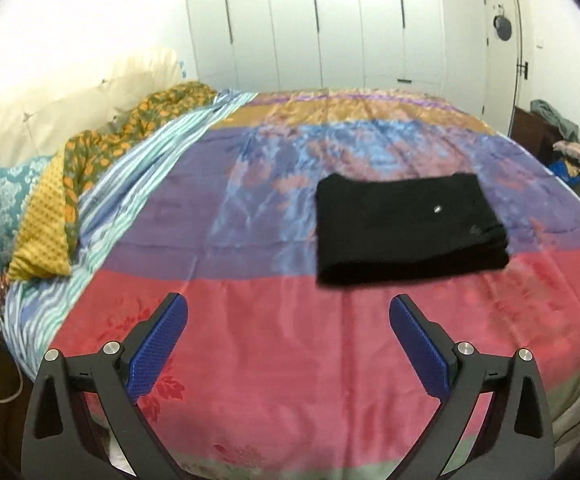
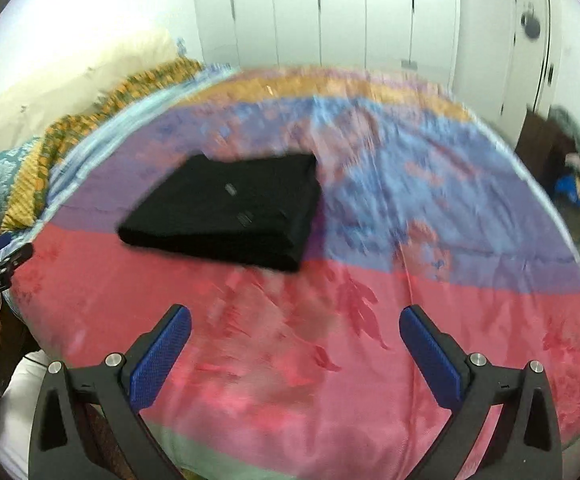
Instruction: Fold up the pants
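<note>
Your left gripper [image 1: 288, 306]: matte black angular arms with triangular cutouts, blue textured pads [image 1: 158, 346], and two silver round screws per side. Your right gripper [image 2: 295, 318] has the same build: blue pads [image 2: 430, 356], silver screws. Small white lettering on left gripper's body, unreadable in right view.

Both wrist cameras look forward from above the bed's near edge toward the wardrobe [image 1: 314, 24], sharing the bedspread [image 1: 250, 360] and black pants [image 1: 406, 228] (which sit rightward in the left view, leftward in the right).
</note>
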{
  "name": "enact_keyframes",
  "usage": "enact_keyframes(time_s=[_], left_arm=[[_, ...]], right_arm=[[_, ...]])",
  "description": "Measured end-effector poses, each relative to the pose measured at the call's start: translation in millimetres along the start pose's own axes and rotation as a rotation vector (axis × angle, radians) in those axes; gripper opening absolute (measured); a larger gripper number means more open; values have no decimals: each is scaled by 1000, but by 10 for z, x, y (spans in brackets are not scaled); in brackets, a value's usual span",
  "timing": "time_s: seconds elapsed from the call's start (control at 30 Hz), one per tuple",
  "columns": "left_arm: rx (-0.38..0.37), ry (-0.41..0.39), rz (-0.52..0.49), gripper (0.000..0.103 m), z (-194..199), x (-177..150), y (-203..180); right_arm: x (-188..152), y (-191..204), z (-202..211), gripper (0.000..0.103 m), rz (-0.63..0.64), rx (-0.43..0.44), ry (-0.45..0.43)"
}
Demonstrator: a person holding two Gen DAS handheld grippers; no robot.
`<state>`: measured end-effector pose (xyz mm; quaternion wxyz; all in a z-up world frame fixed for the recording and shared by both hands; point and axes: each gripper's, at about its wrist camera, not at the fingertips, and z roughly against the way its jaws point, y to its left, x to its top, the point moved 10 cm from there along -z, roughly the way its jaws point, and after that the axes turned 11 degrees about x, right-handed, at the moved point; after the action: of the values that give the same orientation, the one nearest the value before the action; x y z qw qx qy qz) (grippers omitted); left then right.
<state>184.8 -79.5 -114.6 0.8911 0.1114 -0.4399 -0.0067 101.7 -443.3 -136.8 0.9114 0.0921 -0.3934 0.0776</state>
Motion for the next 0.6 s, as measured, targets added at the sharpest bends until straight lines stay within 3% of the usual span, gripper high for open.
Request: enact_keyframes(time_s=[0.13,0.27,0.4,0.6], left_arm=[[4,-37,-48,101,219,138,-83],[-42,7,-69,101,392,37,-176],[-83,75,-64,102,475,-131,-221],[-100,82,-67,102,640,-124,-264]], right_arm=[[139,376,213,103,31,10,-61],[41,665,281,103,11,37,-10],[-78,764,305,103,-3,-46,52],[-89,820,433,103,-49,-66,45]])
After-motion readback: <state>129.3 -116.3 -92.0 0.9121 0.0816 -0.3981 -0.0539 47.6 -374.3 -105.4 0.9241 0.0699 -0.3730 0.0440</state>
